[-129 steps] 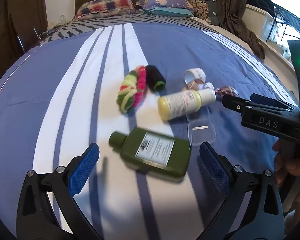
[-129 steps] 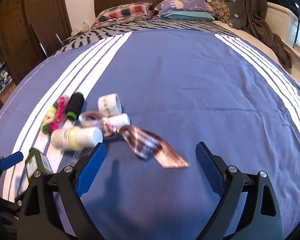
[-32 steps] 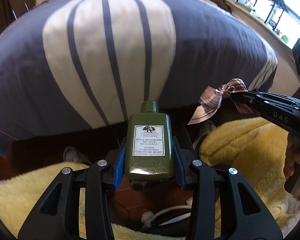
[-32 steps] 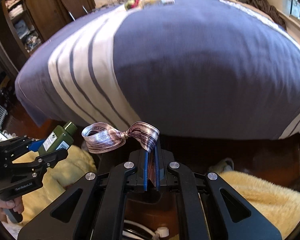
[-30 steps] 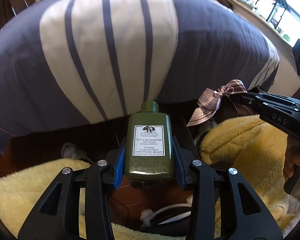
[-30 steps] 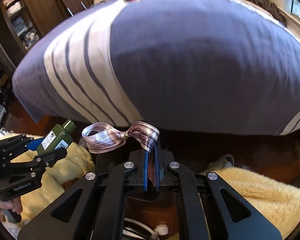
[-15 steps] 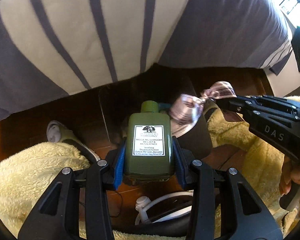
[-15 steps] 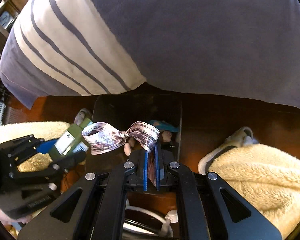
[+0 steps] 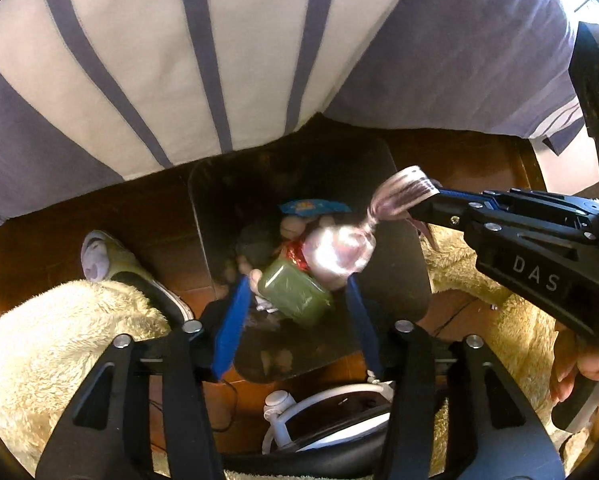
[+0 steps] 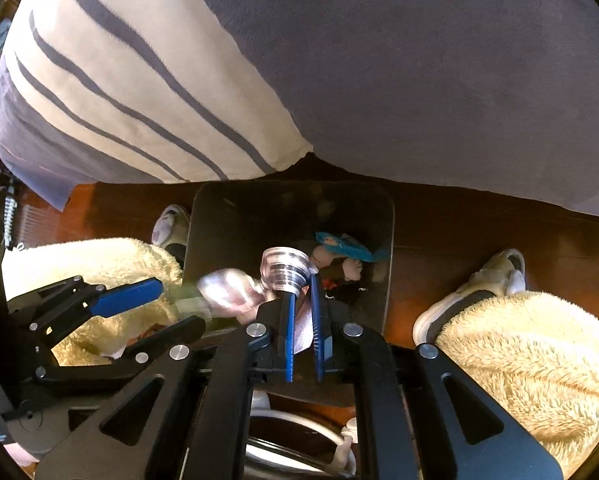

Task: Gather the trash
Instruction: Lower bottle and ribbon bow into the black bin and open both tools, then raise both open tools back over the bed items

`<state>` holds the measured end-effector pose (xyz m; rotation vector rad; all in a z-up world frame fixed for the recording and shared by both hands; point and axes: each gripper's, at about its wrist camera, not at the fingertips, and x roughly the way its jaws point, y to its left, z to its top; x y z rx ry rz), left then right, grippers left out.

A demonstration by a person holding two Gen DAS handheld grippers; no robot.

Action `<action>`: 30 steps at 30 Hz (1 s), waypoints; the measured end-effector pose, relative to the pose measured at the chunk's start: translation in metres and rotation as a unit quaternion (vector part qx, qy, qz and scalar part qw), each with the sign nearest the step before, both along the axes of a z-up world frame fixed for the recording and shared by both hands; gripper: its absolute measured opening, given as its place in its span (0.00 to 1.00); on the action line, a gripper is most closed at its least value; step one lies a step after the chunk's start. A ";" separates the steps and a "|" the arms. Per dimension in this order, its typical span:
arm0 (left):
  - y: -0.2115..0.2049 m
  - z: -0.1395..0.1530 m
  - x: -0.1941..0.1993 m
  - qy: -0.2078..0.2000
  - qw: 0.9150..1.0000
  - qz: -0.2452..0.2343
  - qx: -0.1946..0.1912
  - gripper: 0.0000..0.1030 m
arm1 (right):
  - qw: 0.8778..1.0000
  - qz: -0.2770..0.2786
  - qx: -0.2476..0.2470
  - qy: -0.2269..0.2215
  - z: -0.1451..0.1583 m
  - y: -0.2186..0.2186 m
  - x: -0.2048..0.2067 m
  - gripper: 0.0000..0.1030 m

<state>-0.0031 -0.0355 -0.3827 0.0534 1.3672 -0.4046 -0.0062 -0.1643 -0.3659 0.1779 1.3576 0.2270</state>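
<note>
1. Opening over the dark bin [image 9: 411, 272] on the floor, the left gripper [image 9: 295, 308] has its blue pads spread clear of the green bottle [image 9: 295, 292] – the bottle sits blurred between them, above the bin's contents.
2. Right gripper [image 10: 302, 292] – jaws parted by a narrow gap, the striped ribbon [image 10: 287, 270] between them, over the same bin.
3. Bed cover [image 9: 179, 60] hangs at the far side.

A striped bedspread [image 9: 179, 60] (blue and white) overhangs reddish wooden floor [image 9: 39, 248] — sunlit.

One bin [image 9: 203, 208], one green bottle [image 9: 295, 292], one ribbon [image 9: 403, 196], perhaps two shoes [image 10: 495, 276].
</note>
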 end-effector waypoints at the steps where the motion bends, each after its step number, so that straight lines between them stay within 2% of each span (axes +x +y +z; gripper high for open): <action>1: 0.001 0.002 0.000 -0.004 1.000 0.001 0.002 0.54 | 1.000 -0.001 0.002 -0.001 0.001 0.000 0.001 0.10; 4: 0.003 0.007 0.001 -0.012 1.000 0.005 0.002 0.62 | 1.000 -0.002 0.011 -0.005 0.005 0.000 0.003 0.14; 5: 0.004 0.010 0.001 -0.016 1.000 0.006 0.003 0.63 | 1.000 -0.003 0.013 -0.007 0.007 0.000 0.003 0.22; 6: 0.006 0.011 0.001 -0.018 1.000 0.006 0.004 0.66 | 1.000 -0.003 0.014 -0.010 0.008 -0.001 0.003 0.36; 8: 0.008 0.014 0.001 -0.025 1.000 0.009 0.010 0.69 | 1.000 -0.004 0.018 -0.020 0.015 -0.001 0.003 0.55; 13: 0.015 0.026 0.001 -0.038 0.999 0.019 0.017 0.75 | 0.998 -0.012 0.030 -0.046 0.036 -0.006 0.004 0.65; 17: 0.025 0.056 0.000 -0.072 0.997 0.032 0.016 0.83 | 0.995 -0.021 0.024 -0.091 0.068 -0.014 0.002 0.84; 21: 0.034 0.095 0.003 -0.122 0.991 0.046 0.019 0.88 | 0.990 -0.020 -0.019 -0.138 0.102 -0.021 0.001 0.90; 30: 0.036 0.190 0.019 -0.216 0.975 0.045 0.001 0.91 | 0.973 -0.030 -0.010 -0.229 0.190 -0.046 0.011 0.91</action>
